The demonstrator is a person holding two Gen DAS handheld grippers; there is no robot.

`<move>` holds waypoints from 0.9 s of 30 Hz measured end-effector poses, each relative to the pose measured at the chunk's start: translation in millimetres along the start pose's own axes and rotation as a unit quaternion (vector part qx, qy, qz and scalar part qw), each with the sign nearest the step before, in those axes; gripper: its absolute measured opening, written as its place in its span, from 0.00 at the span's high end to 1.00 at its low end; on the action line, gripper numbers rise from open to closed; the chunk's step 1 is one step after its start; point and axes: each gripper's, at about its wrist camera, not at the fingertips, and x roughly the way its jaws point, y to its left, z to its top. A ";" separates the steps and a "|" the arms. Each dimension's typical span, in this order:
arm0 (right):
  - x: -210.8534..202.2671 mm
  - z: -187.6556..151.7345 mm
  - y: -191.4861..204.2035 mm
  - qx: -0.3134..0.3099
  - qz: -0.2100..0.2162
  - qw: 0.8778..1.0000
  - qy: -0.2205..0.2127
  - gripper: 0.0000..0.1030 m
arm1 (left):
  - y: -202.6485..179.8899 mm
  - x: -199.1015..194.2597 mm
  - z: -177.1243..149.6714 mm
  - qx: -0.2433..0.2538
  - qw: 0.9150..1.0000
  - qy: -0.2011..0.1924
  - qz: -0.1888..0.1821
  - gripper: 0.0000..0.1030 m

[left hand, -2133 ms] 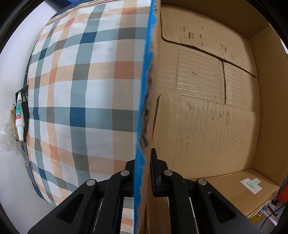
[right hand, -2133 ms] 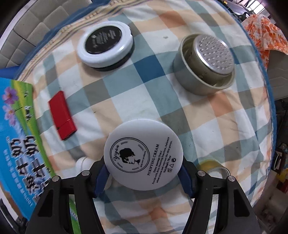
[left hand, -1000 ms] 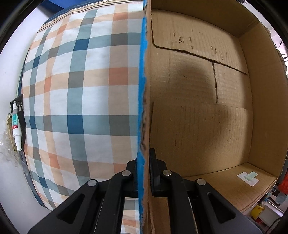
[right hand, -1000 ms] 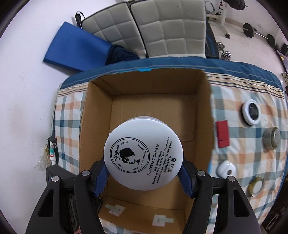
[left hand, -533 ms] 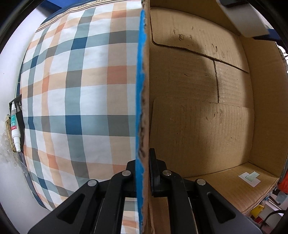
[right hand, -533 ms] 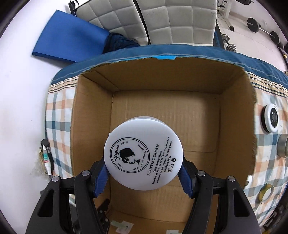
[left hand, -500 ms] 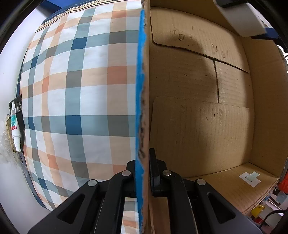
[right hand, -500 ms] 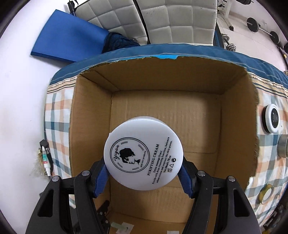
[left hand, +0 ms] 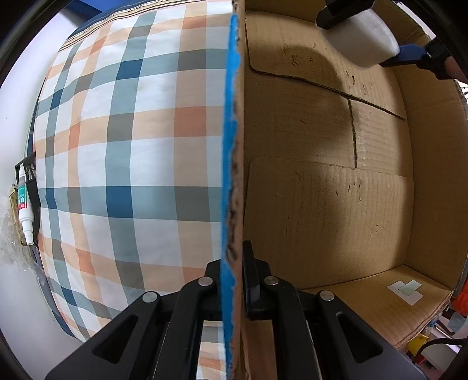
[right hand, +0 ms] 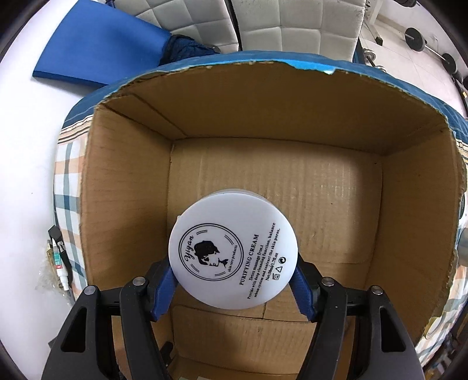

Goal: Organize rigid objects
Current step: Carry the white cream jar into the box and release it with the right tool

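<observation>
My right gripper (right hand: 234,289) is shut on a round white cream jar (right hand: 233,251) with a black logo on its lid, and holds it over the inside of an open cardboard box (right hand: 292,190). The jar also shows in the left wrist view (left hand: 362,35), at the top right, above the box floor. My left gripper (left hand: 234,263) is shut on the box's left wall (left hand: 232,146), one finger outside and one inside. The box floor (left hand: 321,204) is bare cardboard.
The box stands on a plaid cloth (left hand: 117,146) over a table. A small white tube (left hand: 23,204) lies at the table's left edge. A blue mat (right hand: 96,43) and a white padded chair (right hand: 292,23) lie beyond the box. Other objects at the right are mostly cut off.
My right gripper has carried the jar from over the cloth to over the box and lower toward its inside. The left gripper has kept its hold on the box wall.
</observation>
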 end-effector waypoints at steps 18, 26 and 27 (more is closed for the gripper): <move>-49.3 -44.5 -12.6 -0.013 -0.046 0.998 -0.037 0.00 | -3.0 0.4 -2.9 0.003 1.000 0.002 0.008 0.97; -81.7 -72.7 -21.2 0.006 -0.044 0.997 -0.069 0.00 | -5.4 -0.2 -2.6 0.004 1.000 0.001 0.011 0.96; -87.6 -76.8 -22.1 0.007 -0.045 0.996 -0.074 0.00 | -5.8 -0.4 -2.7 0.004 1.000 0.001 0.011 0.97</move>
